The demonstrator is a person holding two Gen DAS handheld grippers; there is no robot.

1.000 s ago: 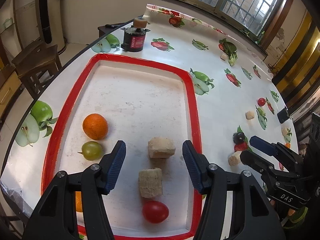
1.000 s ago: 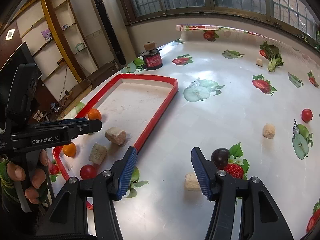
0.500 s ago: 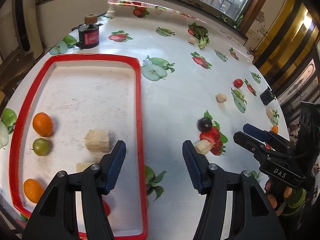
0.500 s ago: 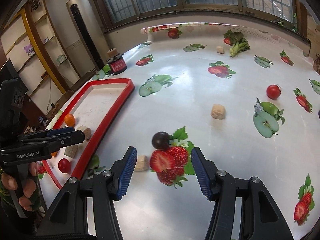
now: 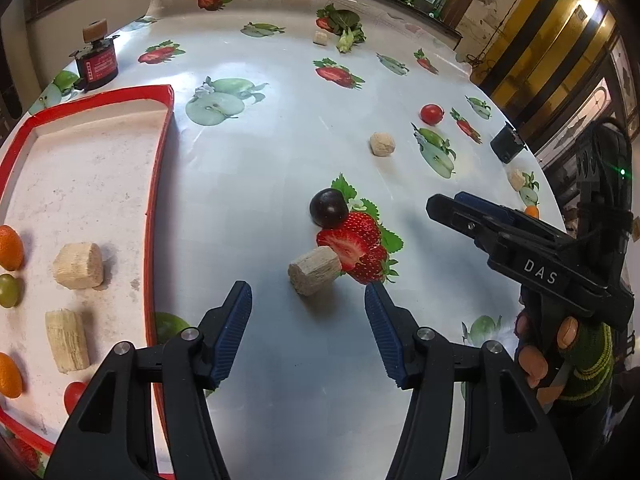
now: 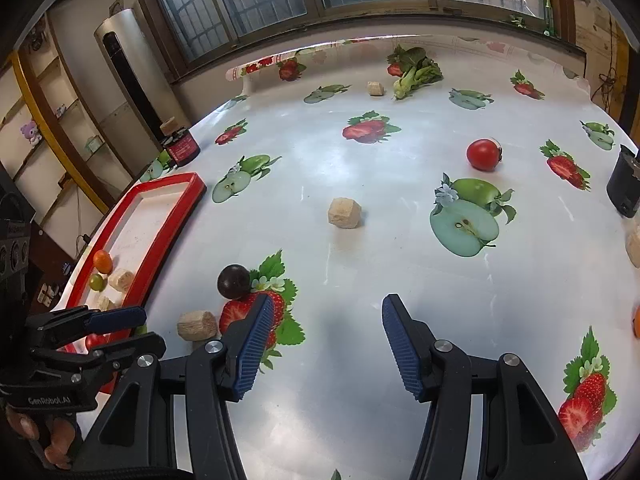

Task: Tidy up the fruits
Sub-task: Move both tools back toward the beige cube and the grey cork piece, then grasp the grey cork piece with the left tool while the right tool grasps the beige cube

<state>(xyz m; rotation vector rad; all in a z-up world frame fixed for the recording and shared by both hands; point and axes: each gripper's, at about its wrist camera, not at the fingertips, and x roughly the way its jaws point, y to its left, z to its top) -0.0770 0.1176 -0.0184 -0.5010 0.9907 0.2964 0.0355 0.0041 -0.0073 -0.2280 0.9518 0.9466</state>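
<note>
Two handheld grippers hover over a white surface (image 5: 280,152) printed with pictures of strawberries and apples. A second ago the left gripper (image 5: 308,320) looked straight down into the red-rimmed tray (image 5: 160,168); it has since swung away to the right, and the tray now sits at the left edge of its view. Its blue fingers (image 5: 234,332) are spread and hold nothing. Just ahead of them lies a pale cork-like block (image 5: 314,270), and just beyond it a dark plum (image 5: 329,208), both resting on a printed strawberry.

The right gripper (image 6: 326,344) has moved the same way. Its fingers are also spread and empty, over bare surface, with the plum (image 6: 233,280) to their left.

In the tray are two oranges (image 5: 10,248), a green fruit (image 5: 8,290), a red tomato (image 5: 74,394) and two more blocks (image 5: 78,266). Still loose on the surface are the plum, a red tomato (image 6: 483,154) farther off, and another block (image 6: 344,213).

Judging by this shift, both hands have left the tray to fetch the next loose piece, probably the plum or the nearest block.
</note>
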